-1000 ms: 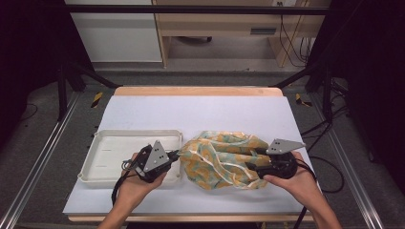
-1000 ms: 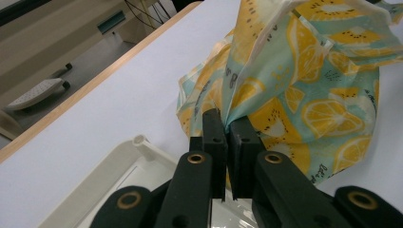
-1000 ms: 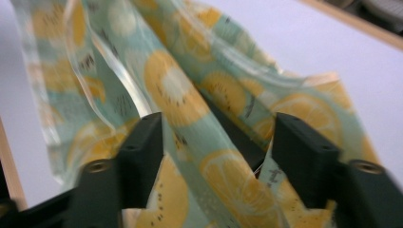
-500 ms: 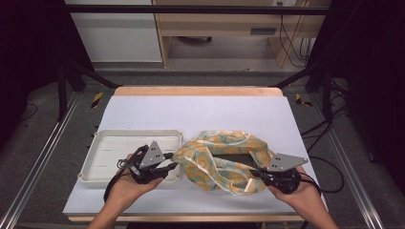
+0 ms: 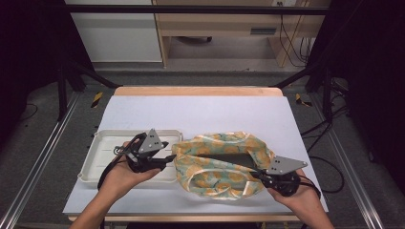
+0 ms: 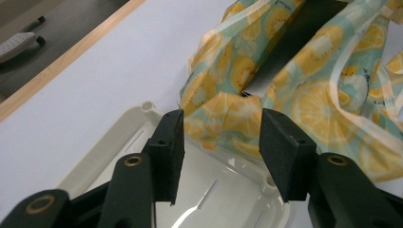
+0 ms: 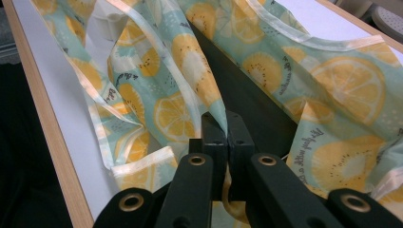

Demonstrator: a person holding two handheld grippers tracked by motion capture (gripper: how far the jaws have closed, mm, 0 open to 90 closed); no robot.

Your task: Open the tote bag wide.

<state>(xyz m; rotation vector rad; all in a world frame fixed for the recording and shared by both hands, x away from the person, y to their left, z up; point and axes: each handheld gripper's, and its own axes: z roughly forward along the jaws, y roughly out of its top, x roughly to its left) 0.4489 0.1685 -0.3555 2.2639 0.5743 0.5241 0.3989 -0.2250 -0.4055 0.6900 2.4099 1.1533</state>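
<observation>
The table (image 5: 200,112) fills the middle of the high view, its white top running from centre to lower edge. On it, right of centre and toward the lower part of the frame, lies the fruit-print cloth bag (image 5: 219,164), crumpled, its mouth gaping upward. At lower left sits a cream tray (image 5: 102,155), its right end touching the bag's left edge. The left gripper (image 5: 165,160) hovers over that end of the tray, its jaws just opened to a middling gap with nothing pinched between them. The right gripper (image 5: 258,175), at lower right, has its jaws clamped tight on the bag's fabric edge.
</observation>
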